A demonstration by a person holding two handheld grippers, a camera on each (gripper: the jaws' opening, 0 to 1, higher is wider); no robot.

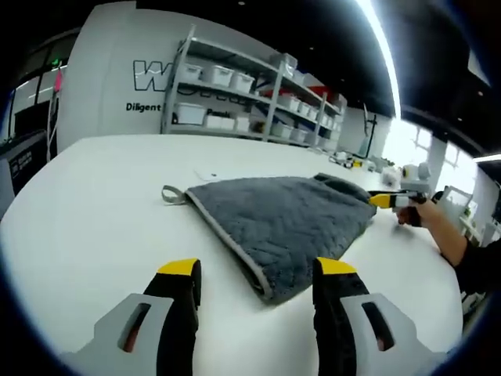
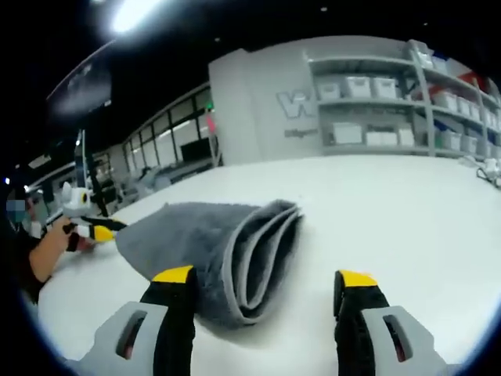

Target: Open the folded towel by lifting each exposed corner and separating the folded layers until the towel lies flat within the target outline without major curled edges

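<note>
Left gripper (image 1: 258, 270): jaws apart, nothing between the pads. In the left gripper view they sit just short of the towel's nearest corner, which lies in the gap between the two yellow tips; I can't tell whether it touches them.

Right gripper (image 2: 264, 276): jaws also apart, nothing clamped. In the right gripper view they sit at the towel's folded end. One jaw overlaps that end in the picture; contact not clear.

Towel (image 1: 282, 219): grey, quilted, pale trim along the edge, lying on the white table (image 1: 94, 227) and not spread out. From the right gripper view the towel (image 2: 203, 235) shows stacked layers curling round at the fold, so at least two folds are in. The top layer is slightly humped, not flat.

Hang loop (image 1: 172, 194): at the towel corner away from the folded end, flat on the table.

At the far end of the towel in the left gripper view, the right gripper's yellow tip is at the towel edge, held by a person's hand (image 1: 415, 213). At the far end of the towel in the right gripper view, the left gripper's tip likewise meets the towel.

No target outline readable on the table around the towel.

Well beyond the towel: metal shelving (image 1: 250, 94) with white bins, against a wall with dark lettering.
</note>
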